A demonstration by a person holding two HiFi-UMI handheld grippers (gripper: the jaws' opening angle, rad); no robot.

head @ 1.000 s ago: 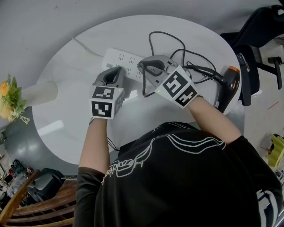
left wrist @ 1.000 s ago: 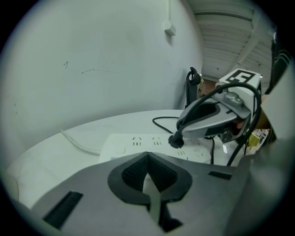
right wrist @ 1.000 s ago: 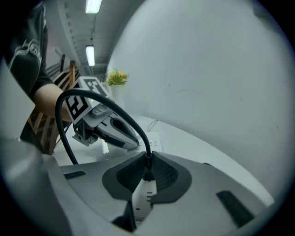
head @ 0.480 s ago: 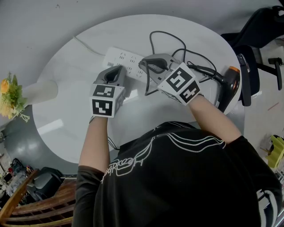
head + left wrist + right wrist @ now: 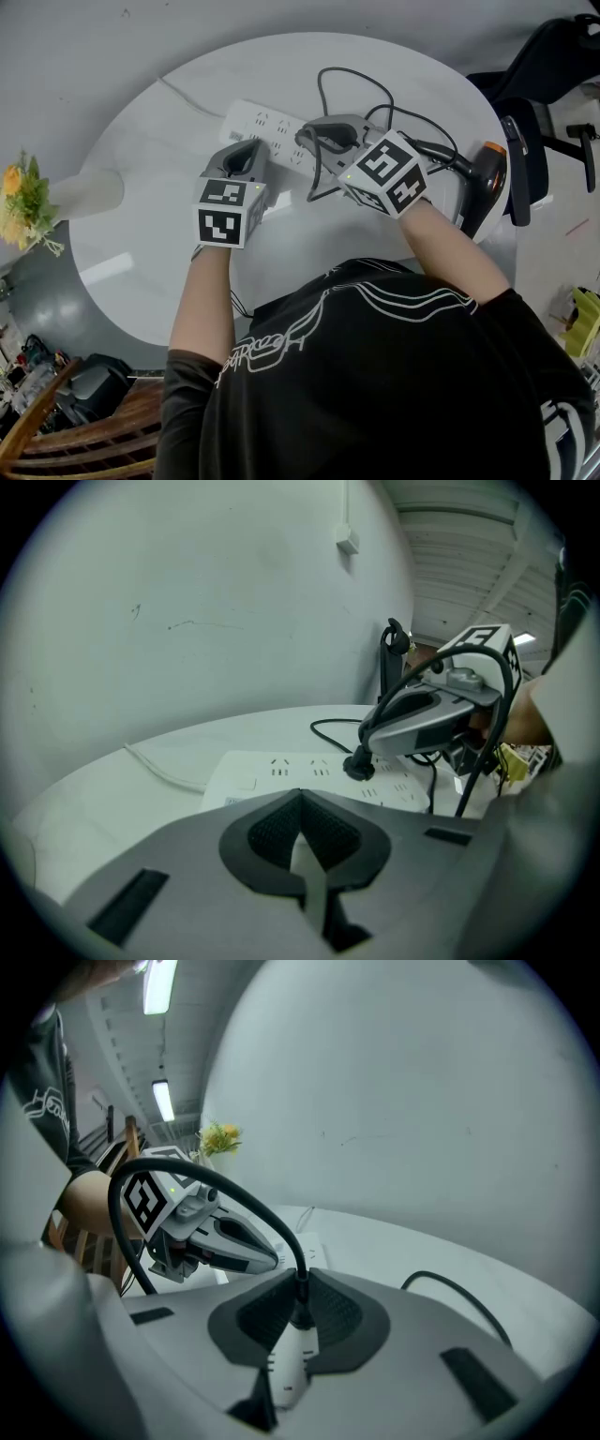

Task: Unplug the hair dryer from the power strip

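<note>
Bare surface [image 5: 141,187] lies open left of the left tool [image 5: 300,803], whose closed jaws cover the near end of the power strip [image 5: 262,124]. The right tool [image 5: 300,1299] clamps the black plug [image 5: 359,764], seated in the strip. The hair dryer [image 5: 487,178] lies to its right at the surface's edge, partly hidden by the forearm.

Soft, even indoor light with faint shadows; both gripper views bend strongly and darken toward their corners.

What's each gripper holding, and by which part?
Right gripper: shut on the plug, at its neck where the cord leaves. Left gripper: shut, holding nothing.
</note>
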